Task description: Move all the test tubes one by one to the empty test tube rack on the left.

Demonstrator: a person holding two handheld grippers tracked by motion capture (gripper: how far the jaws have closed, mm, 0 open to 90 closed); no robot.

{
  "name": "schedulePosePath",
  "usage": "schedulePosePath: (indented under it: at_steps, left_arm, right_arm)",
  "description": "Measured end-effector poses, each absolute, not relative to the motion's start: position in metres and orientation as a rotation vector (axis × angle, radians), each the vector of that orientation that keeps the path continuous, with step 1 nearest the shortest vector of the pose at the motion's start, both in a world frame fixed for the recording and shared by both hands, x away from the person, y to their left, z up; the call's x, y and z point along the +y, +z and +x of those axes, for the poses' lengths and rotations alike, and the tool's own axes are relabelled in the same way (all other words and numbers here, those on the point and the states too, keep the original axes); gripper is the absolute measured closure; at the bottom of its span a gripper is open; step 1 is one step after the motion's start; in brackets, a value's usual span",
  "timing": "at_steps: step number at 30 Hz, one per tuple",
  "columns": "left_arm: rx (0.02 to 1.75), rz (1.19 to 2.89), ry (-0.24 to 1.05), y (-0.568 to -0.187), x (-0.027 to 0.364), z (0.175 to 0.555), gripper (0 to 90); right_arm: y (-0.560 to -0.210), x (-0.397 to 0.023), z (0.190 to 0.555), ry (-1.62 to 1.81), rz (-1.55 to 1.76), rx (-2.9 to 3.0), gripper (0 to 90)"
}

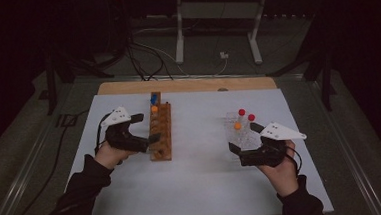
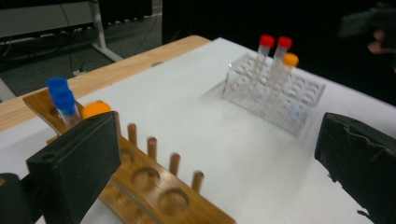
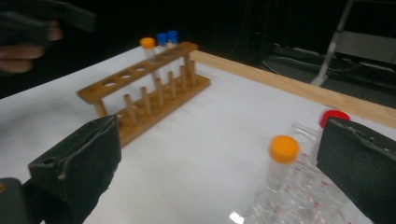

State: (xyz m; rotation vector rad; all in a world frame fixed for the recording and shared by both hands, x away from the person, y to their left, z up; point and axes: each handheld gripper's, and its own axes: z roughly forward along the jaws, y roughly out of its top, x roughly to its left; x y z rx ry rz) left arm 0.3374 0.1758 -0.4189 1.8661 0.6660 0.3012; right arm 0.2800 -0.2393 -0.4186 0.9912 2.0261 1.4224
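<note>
White-topped table (image 1: 203, 187) in a dark room (stand legs behind).
Left gripper (image 1: 147, 127), jaws spread and empty, beside wooden rack (image 1: 161, 134); right gripper (image 1: 243, 144), released, by clear rack (image 1: 243, 134).

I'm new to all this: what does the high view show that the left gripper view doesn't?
High view alone: both hands, the left gripper beside the wooden rack and the right gripper at the clear rack.

Left gripper view alone: its own open jaws up close, nothing between them.

Both: the wooden rack with blue-capped tubes and an orange-capped one, the clear rack's red-capped tubes, the white table.
</note>
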Motion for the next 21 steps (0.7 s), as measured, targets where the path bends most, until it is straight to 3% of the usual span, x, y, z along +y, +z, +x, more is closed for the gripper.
schedulePosePath:
  at_steps: [13, 15, 17, 21]
  left_arm:
    - [0.613, 1.853, 0.284, -0.437, 0.174, 0.310, 1.0]
    - [0.608, 1.855, 0.286, -0.437, 0.173, 0.309, 1.0]
    - [0.607, 1.852, 0.280, -0.437, 0.173, 0.308, 1.0]
    - [0.599, 1.850, 0.291, -0.436, 0.174, 0.306, 1.0]
  right_arm:
    - [-0.441, -0.253, 0.299, 1.333, 1.088, 2.047, 9.3]
    - [-0.445, -0.253, 0.302, 1.308, 1.110, 2.057, 16.0]
    - [-0.450, -0.252, 0.305, 1.286, 1.132, 2.065, 17.1]
    - [-0.456, -0.251, 0.311, 1.244, 1.150, 2.082, 30.5]
